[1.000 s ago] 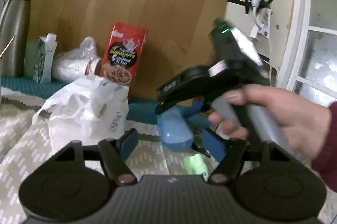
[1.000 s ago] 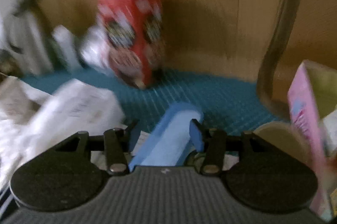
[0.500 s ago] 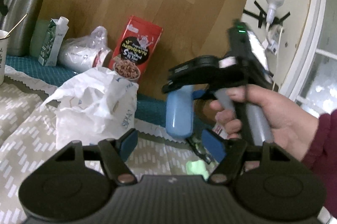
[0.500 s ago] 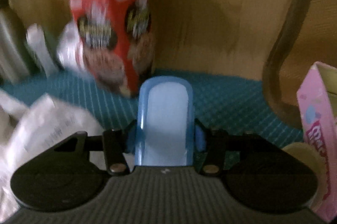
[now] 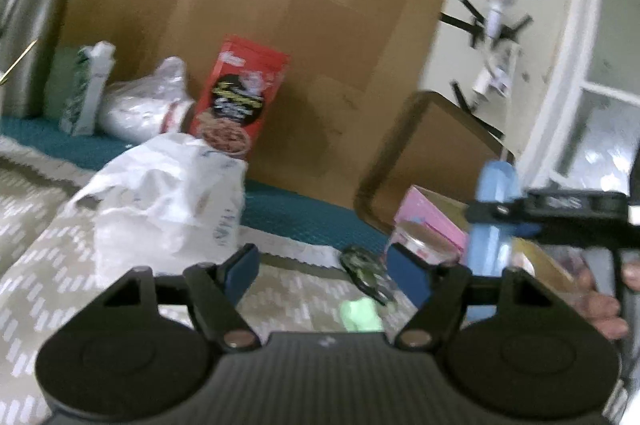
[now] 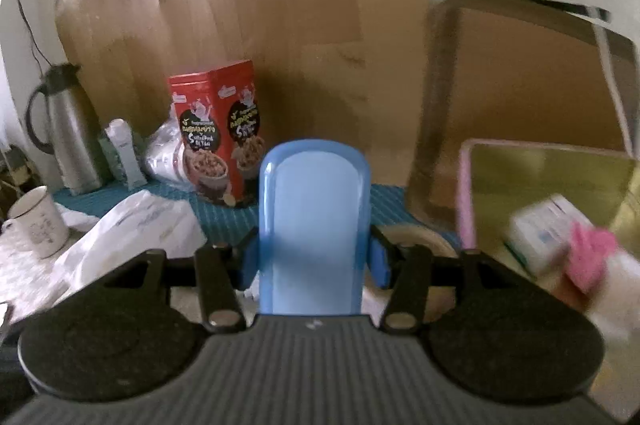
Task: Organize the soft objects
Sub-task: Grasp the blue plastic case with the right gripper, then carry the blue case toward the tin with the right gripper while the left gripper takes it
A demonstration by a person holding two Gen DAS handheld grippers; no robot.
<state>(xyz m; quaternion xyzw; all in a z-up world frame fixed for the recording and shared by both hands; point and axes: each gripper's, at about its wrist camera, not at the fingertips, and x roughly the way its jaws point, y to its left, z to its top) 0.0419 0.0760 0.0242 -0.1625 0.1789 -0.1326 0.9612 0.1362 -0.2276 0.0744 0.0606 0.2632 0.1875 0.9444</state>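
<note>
My right gripper (image 6: 312, 261) is shut on a light blue rounded case (image 6: 314, 221) and holds it upright above the table. In the left wrist view the same blue case (image 5: 494, 221) stands at the right, clamped in the right gripper (image 5: 504, 209). My left gripper (image 5: 326, 271) is open and empty above the patterned cloth. A crumpled white plastic bag (image 5: 168, 193) lies just left of it. A small green soft piece (image 5: 360, 313) lies on the cloth between its fingers.
A red cereal box (image 6: 218, 133) stands against the wooden board (image 6: 260, 5). A steel thermos (image 6: 68, 129), a milk carton (image 5: 90, 89) and a white mug (image 6: 38, 221) are at the left. A pink open box (image 6: 548, 181) and brown tray (image 6: 520, 73) are at the right.
The right gripper has swung to the right with the blue case and turned it upright. The left gripper has stayed open over the cloth.
</note>
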